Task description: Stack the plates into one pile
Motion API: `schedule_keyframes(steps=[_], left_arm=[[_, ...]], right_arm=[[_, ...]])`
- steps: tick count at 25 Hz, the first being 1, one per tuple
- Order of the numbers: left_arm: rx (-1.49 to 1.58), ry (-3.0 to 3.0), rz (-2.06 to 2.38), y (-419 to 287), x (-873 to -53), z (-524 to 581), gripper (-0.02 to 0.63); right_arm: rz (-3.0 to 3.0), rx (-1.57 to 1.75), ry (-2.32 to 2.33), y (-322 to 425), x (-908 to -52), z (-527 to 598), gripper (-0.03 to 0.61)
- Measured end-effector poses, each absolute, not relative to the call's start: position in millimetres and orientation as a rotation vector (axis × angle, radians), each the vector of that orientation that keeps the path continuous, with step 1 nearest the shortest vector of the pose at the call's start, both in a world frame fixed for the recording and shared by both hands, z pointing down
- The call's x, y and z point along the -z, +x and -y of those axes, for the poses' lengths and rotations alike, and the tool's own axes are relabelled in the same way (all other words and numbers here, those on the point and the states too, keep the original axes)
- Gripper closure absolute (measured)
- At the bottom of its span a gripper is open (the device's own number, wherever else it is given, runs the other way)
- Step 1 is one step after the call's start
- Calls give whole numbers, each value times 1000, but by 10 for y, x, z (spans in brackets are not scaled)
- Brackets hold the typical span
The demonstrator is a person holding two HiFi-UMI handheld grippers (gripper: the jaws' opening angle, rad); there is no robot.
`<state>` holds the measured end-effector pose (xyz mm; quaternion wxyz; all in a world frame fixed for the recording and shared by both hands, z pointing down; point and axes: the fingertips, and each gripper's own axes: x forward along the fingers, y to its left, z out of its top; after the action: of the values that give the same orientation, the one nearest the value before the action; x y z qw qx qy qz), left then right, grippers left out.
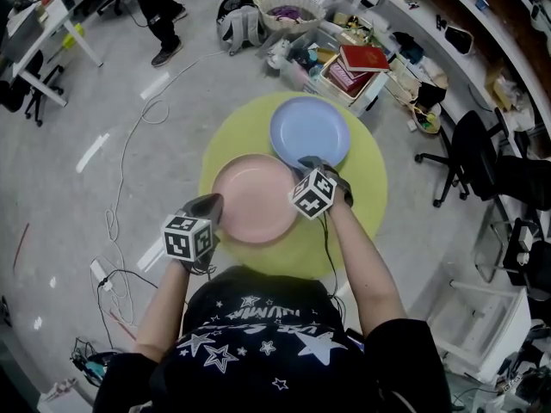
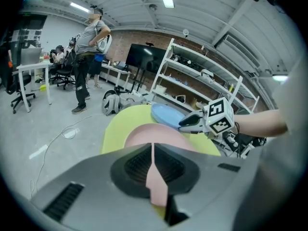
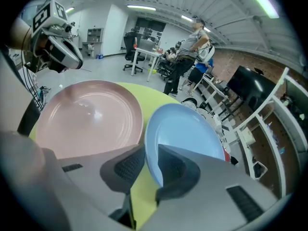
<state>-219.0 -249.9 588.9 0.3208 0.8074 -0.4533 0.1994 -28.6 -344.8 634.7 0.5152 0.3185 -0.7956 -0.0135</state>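
Observation:
A pink plate [image 1: 256,198] and a blue plate [image 1: 310,132] lie side by side on a round yellow-green table [image 1: 366,196]. My left gripper [image 1: 215,205] holds the pink plate's near-left rim; in the left gripper view its jaws [image 2: 153,150] are shut on the thin pink edge [image 2: 154,134]. My right gripper [image 1: 308,162] is at the blue plate's near rim, where the two plates meet. In the right gripper view, the blue plate [image 3: 185,129] has its rim between the jaws [image 3: 150,165], which stand slightly apart and do not clamp it. The pink plate [image 3: 91,114] lies to its left.
Crates of books [image 1: 357,63] and clutter stand beyond the table. An office chair [image 1: 473,157] is at the right, and cables [image 1: 129,144] trail over the floor at the left. A person [image 2: 86,57] stands far off by desks.

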Motion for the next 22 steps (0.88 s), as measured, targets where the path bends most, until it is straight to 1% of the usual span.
schedule_keyframes(steps=[4, 10, 18, 22], left_arm=[[-520, 2128, 1185, -2175, -5886, 2515, 584], [-524, 2135, 1171, -2151, -5901, 2480, 584], [-532, 2136, 1189, -2131, -5907, 2405, 584], [-526, 2131, 1197, -2143, -5885, 2399, 584]], right_arm=[[1932, -3, 814, -230, -6303, 3452, 463], [1978, -86, 947, -155, -6159, 3335, 463], [2093, -602, 1168, -34, -6201, 3076, 464], [2095, -789, 1201, -25, -6233, 2992, 463]])
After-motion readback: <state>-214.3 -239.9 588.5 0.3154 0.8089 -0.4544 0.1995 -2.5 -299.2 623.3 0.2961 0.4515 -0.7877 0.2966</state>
